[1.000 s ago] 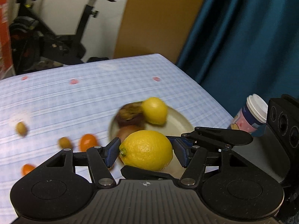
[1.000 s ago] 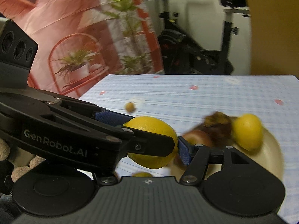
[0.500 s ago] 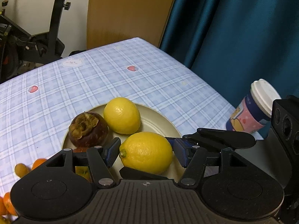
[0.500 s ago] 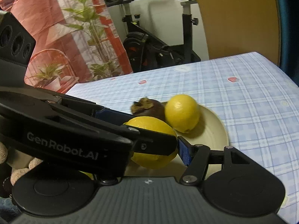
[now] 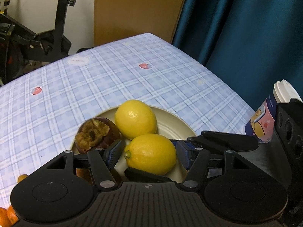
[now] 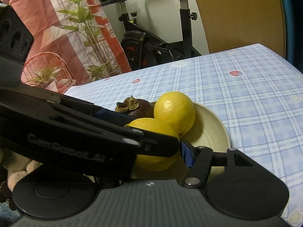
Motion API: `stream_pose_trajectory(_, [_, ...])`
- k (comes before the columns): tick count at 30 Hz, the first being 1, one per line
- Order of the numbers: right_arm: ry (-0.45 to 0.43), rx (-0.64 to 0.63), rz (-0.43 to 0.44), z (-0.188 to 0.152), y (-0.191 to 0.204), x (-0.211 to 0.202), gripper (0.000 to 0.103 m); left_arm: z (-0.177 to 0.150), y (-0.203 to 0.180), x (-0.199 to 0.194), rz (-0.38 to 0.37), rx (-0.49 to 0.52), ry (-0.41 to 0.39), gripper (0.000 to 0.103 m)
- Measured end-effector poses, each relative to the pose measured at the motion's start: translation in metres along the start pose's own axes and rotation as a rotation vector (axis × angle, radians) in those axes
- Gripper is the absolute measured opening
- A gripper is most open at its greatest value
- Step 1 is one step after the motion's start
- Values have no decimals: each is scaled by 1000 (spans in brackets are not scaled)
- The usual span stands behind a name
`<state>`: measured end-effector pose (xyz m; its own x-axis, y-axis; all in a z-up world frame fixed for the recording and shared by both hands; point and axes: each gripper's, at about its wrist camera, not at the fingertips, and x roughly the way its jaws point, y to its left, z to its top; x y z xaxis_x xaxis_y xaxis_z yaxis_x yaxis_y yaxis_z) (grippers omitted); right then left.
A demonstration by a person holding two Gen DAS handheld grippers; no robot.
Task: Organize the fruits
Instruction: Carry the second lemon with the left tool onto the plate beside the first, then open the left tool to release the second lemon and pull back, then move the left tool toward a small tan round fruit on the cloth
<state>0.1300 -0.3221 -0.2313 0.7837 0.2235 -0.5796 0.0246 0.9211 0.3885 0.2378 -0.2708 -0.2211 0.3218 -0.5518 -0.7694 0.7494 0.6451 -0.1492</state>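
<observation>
**A:** Where is the fruit that is being sorted?

**B:** The held lemon (image 5: 151, 155) sits low in the middle of the left wrist view, over the near edge of the cream plate (image 5: 181, 128). I cannot tell whether it already rests on the plate or hangs just above it.

**A:** Which tool has it?

**B:** Both, crosswise. The left gripper (image 5: 149, 154) is clamped on the lemon's two ends, with blue pads at the stem nub and the opposite tip. The right gripper (image 6: 149, 157) grips its sides. One blue pad presses the lemon at centre right of the right wrist view, and the other is hidden behind the left tool's body.

**A:** Why two grips on one lemon?

**B:** My guess is that a round, smooth fruit rolls easily, and pinching it on two axes keeps it from slipping.

**A:** And why that spot?

**B:** The plate already holds a second lemon (image 5: 135, 119) and a dark mangosteen (image 5: 96, 132) towards its far side, so the open space is nearest the camera. The held lemon is just beside both.

**A:** Anything left out?

**B:** Small orange fruits (image 5: 7, 215) lie at the lower left corner, off the plate. A paper cup (image 5: 265, 119) stands at the right edge, clear of the work.
</observation>
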Motion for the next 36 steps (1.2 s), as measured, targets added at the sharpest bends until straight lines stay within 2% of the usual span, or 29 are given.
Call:
stream_pose_trajectory(16, [-9, -11, 1, -1, 3, 4, 65, -3, 8, -29, 69, -6, -67, 66])
stream_pose_trajectory(20, [-8, -9, -8, 2, 6, 4, 67, -5, 16, -41, 88, -45, -86, 66])
stream_pose_trajectory(23, [-18, -13, -11, 5, 9, 0, 72, -7, 23, -56, 100, -77, -113, 66])
stream_pose_trajectory(27, [-40, -29, -18, 8, 17, -9, 72, -11, 28, -74, 155, -118, -161, 66])
stream_pose_trajectory(36, [-110, -51, -31, 3, 46, -39, 72, -42, 56, -140, 263, -210, -245, 66])
